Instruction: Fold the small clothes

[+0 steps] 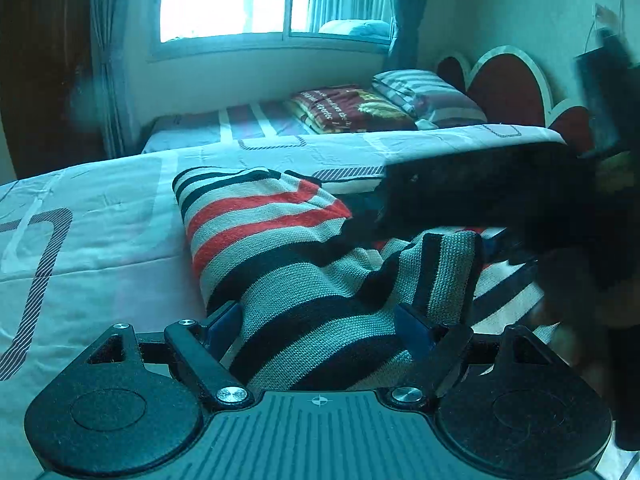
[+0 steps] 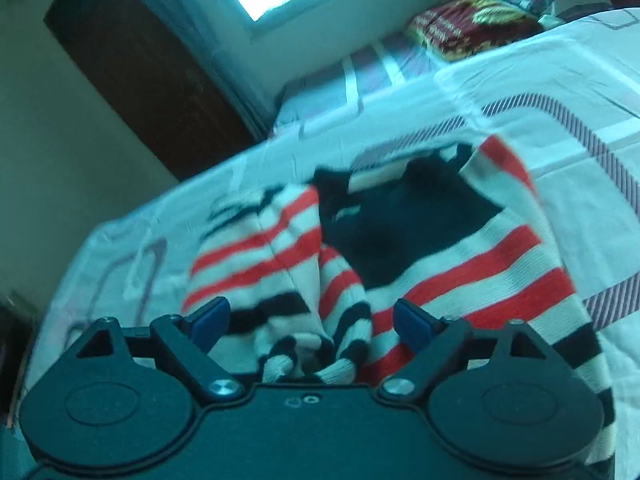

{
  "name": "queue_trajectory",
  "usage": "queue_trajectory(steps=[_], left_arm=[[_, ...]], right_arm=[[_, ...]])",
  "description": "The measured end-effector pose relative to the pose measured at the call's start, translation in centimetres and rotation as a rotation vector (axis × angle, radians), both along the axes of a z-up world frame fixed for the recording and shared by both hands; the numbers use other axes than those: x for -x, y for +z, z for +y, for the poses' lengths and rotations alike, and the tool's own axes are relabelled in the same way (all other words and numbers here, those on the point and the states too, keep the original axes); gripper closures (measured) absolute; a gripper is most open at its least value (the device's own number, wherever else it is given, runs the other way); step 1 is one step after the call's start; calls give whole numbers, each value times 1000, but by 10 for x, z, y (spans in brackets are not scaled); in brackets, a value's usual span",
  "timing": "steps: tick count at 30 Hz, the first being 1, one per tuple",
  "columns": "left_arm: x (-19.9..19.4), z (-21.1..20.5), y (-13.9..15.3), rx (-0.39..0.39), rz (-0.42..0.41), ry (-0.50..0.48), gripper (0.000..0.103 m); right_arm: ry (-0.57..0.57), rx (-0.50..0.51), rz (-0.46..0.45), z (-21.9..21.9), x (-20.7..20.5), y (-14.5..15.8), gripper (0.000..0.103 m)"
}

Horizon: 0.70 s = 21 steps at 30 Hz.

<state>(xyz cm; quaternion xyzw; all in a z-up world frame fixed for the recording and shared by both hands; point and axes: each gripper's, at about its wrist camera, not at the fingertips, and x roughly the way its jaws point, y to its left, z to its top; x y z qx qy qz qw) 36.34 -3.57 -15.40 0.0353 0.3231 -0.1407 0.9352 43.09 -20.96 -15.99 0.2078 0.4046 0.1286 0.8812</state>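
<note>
Patterned bedsheet (image 1: 100, 200) under ribbed, striped knit sweater (image 1: 280, 240).

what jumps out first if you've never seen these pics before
The striped knit garment in red, black and cream, lying bunched on the pale bedsheet, grabs the eye. Both grippers, left and right, stand open with the knit between their blue fingertips. Behind, a bright window glows.
</note>
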Motion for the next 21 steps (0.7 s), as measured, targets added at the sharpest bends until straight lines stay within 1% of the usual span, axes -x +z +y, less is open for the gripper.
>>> queue_trajectory(steps=[1, 2, 3, 4, 5, 6, 8, 10, 12, 14, 16, 18, 20, 21], left_arm=[[0, 3, 0, 5, 0, -7, 21], [1, 6, 0, 9, 1, -9, 21], [1, 9, 0, 14, 5, -9, 21], [1, 13, 1, 27, 12, -8, 21], [1, 16, 3, 43, 21, -1, 21], [0, 21, 5, 63, 31, 13, 21], [3, 35, 8, 125, 44, 56, 21], [5, 51, 11, 177, 36, 119, 21], [0, 59, 12, 201, 43, 151, 21], [-6, 58, 14, 204, 32, 155, 21], [-10, 51, 16, 203, 19, 136, 21], [-13, 38, 16, 197, 18, 107, 21], [-17, 22, 11, 184, 37, 70, 21], [-18, 15, 8, 181, 45, 53, 19]], right_arm=[[15, 0, 25, 3, -3, -4, 15], [38, 10, 40, 6, -3, -6, 18], [63, 46, 31, 11, -1, -5, 33], [102, 67, 15, 16, 4, -5, 44], [134, 35, 15, 17, 6, -5, 67], [133, 32, 8, 17, 10, -4, 71], [138, 60, -55, 18, 21, 4, 77], [108, 66, -126, 14, 32, 15, 80], [72, 90, -194, 6, 44, 27, 81], [37, 113, -234, -5, 51, 38, 81], [-12, 127, -252, -22, 59, 43, 81], [-62, 148, -239, -40, 67, 42, 81], [-117, 118, -188, -60, 73, 30, 80], [-148, 96, -162, -69, 77, 21, 80]])
